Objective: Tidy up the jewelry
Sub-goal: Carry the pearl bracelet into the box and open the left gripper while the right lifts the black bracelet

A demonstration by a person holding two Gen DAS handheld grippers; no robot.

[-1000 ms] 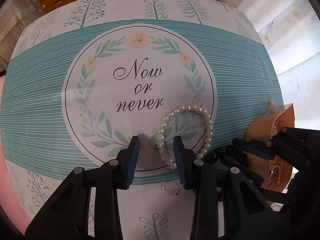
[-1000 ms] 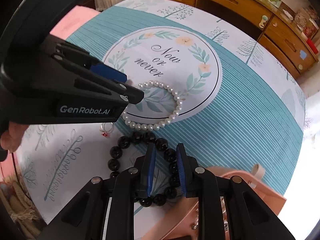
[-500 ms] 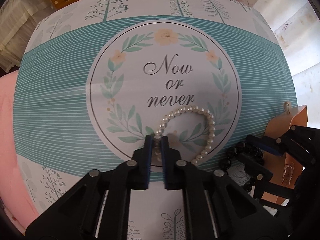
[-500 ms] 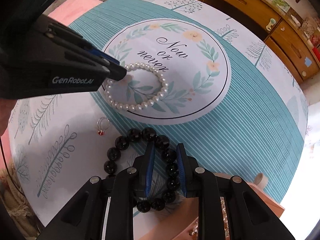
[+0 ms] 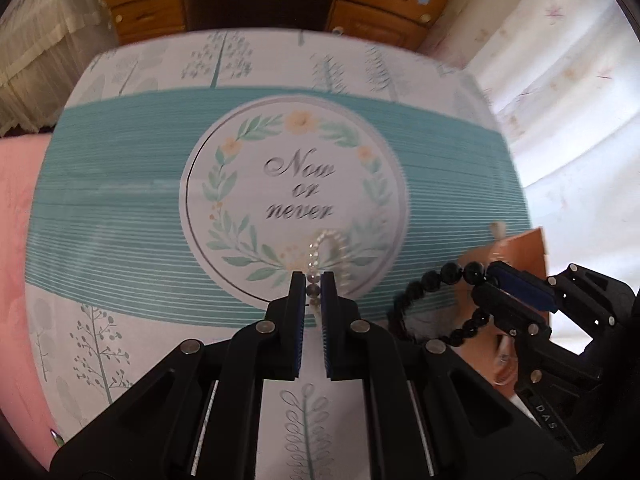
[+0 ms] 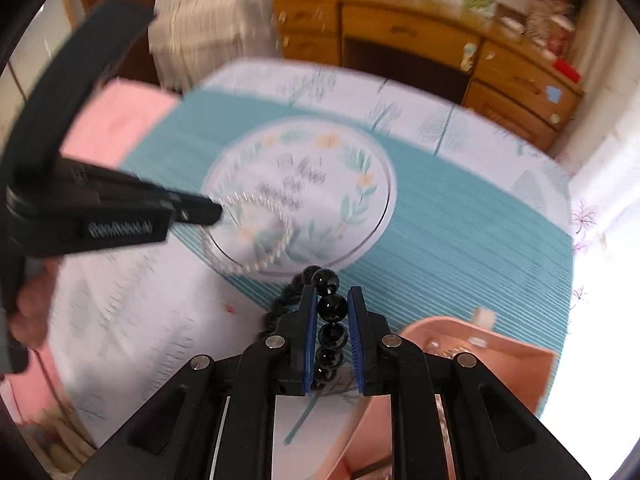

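My left gripper [image 5: 313, 280] is shut on the white pearl bracelet [image 5: 329, 246], which hangs from its pads above the printed tablecloth [image 5: 120, 208]. My right gripper [image 6: 332, 292] has the black bead bracelet [image 6: 332, 307] between its blue pads. Its jaws are closing and they press on one bead. In the left wrist view the black bead bracelet [image 5: 436, 280] dangles from the right gripper [image 5: 494, 276] over the pink jewelry box [image 5: 524, 252]. The right wrist view shows the left gripper [image 6: 214, 212] with the pearl bracelet [image 6: 276, 236] looping down from it.
A small ring with a red stone [image 6: 229, 308] lies blurred on the cloth. The open pink jewelry box [image 6: 500, 360] stands at the near right. A wooden dresser [image 6: 420, 40] is behind the table, pink fabric [image 5: 16, 208] to the left and a pale curtain [image 5: 560, 100] to the right.
The left jaws shut on the pearl bracelet and rose with it. The right jaws narrowed on the black beads and lifted them off the cloth. Both views are now higher and tilted up.
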